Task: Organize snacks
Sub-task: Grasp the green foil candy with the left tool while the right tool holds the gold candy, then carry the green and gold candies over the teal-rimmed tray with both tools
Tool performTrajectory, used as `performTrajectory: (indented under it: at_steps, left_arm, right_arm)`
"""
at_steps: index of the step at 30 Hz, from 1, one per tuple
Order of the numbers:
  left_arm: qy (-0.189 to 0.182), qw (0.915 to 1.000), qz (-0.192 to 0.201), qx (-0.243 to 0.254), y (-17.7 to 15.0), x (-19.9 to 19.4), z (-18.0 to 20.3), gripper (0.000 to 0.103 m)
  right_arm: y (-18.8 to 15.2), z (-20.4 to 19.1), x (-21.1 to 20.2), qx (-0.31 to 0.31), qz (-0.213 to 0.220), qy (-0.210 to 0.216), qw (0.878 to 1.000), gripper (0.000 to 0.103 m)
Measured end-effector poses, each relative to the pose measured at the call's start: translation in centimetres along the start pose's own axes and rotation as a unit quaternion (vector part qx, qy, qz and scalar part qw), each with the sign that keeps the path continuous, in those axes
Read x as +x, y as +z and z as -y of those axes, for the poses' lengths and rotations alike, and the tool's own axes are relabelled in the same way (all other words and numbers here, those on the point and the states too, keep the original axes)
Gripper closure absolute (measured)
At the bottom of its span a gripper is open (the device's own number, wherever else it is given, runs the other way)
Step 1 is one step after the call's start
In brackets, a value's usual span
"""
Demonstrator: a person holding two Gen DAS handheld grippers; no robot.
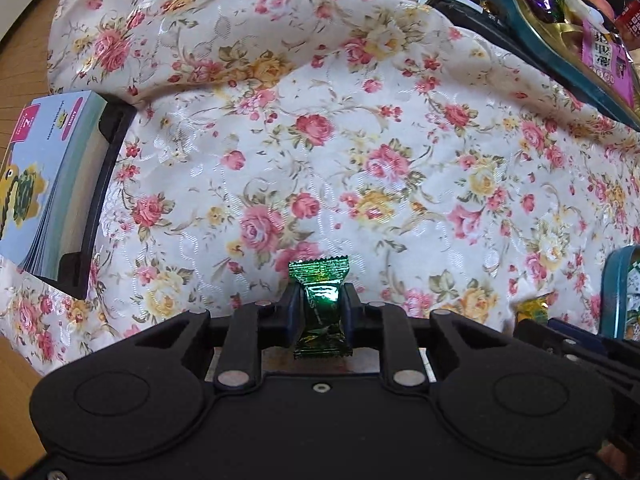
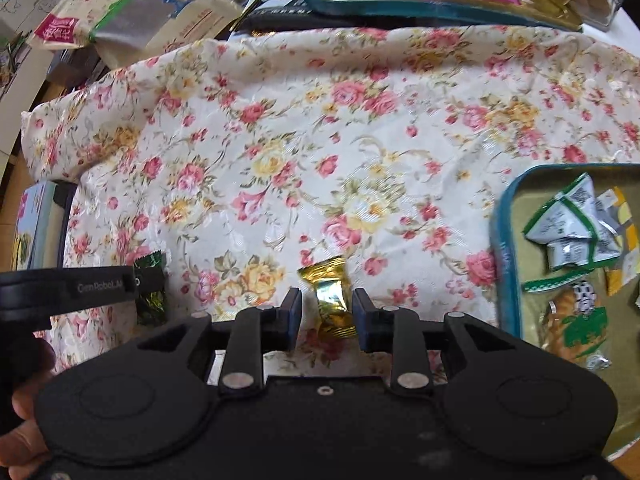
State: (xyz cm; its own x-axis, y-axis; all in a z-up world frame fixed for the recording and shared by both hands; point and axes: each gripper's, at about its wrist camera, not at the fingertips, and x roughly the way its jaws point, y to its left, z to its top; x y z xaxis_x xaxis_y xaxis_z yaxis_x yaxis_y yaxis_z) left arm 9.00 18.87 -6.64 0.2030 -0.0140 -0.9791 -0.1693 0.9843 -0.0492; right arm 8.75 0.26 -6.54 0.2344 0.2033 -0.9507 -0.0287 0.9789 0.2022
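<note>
Left gripper [image 1: 321, 307] clamps green candy [image 1: 320, 304] for sorting; right gripper [image 2: 327, 312] jaws parted around gold candy [image 2: 331, 305], ungripped, beside teal tin [image 2: 505, 216]

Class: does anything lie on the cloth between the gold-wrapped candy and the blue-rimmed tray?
Nothing visible does. The gold-wrapped candy sits between the right gripper's open fingers, and only bare floral tablecloth separates it from the blue-rimmed tray.

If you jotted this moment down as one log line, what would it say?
left gripper: shut on green foil-wrapped candy | right gripper: open around gold foil-wrapped candy | teal-rimmed tray: beside it, holds snacks
</note>
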Motion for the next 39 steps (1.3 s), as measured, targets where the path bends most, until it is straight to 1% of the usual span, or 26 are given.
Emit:
performTrajectory:
  at_steps: [2,6,8,10,12,13,14,15,16,19,21,25,31,33,36,39]
  left_arm:
    - [0.001,0.9999,0.009,0.01,-0.1,-0.1,0.0,0.068]
    - [-0.003,0.9997,0.018,0.014,-0.2,-0.2,-0.4,0.065]
    - [-0.007,0.9997,0.018,0.017,-0.4,-0.4,-0.7,0.058]
    - [-0.008,0.9996,0.017,0.019,-0.2,-0.1,-0.7,0.056]
    - [-0.001,0.9995,0.018,0.025,-0.2,0.2,0.0,0.057]
    - [-0.001,0.9995,0.018,0.026,-0.2,0.2,0.0,0.062]
    - [0.002,0.9996,0.018,0.023,-0.1,0.2,0.4,0.069]
    - [0.002,0.9997,0.016,0.019,0.0,0.2,0.4,0.075]
    - [-0.001,0.9998,0.013,0.013,0.0,0.2,0.3,0.078]
    - [-0.014,0.9998,-0.002,-0.014,0.2,-0.2,-0.2,0.078]
    - [-0.012,0.9997,0.005,-0.019,0.4,-1.2,-0.2,0.078]
    - [0.003,0.9988,0.044,-0.022,1.2,-4.3,0.4,0.078]
    - [-0.012,0.9946,0.1,-0.023,2.2,-9.5,2.1,0.078]
    - [-0.018,0.9928,0.117,-0.02,2.3,-11.0,2.9,0.078]
    - [-0.034,0.991,0.129,-0.011,2.5,-12.5,4.4,0.078]
    - [-0.051,0.9897,0.134,0.001,2.5,-13.5,6.6,0.078]
  right_arm:
    - [0.0,-0.2,0.5,-0.002,0.003,-0.002,1.0,0.072]
    - [-0.1,-0.6,1.0,-0.009,0.014,-0.005,1.0,0.072]
    - [-0.1,-0.9,1.3,-0.011,0.015,-0.008,1.0,0.072]
    - [-0.2,-0.9,1.2,-0.014,0.014,-0.01,1.0,0.072]
    - [-0.4,-1.1,1.2,-0.025,0.01,-0.012,1.0,0.073]
    - [-0.4,-1.2,1.2,-0.03,0.009,-0.013,0.999,0.079]
    - [-0.5,-1.3,1.1,-0.035,0.008,-0.012,0.999,0.082]
    - [-0.6,-1.3,1.1,-0.038,0.006,-0.009,0.999,0.082]
    - [-0.6,-1.3,1.1,-0.04,0.003,-0.004,0.999,0.082]
    - [-0.7,-1.5,0.2,-0.045,0.008,0.009,0.999,0.083]
    - [-0.7,-1.6,-0.7,-0.047,0.015,0.022,0.999,0.083]
    - [0.1,-1.5,-3.2,-0.036,0.039,0.058,0.997,0.083]
    - [1.6,0.1,-7.9,-0.004,0.097,0.099,0.99,0.083]
    - [2.0,1.2,-9.4,0.011,0.117,0.103,0.988,0.083]
    - [2.3,3.0,-11.1,0.036,0.143,0.103,0.984,0.083]
    - [2.5,5.1,-12.9,0.056,0.173,0.084,0.98,0.083]
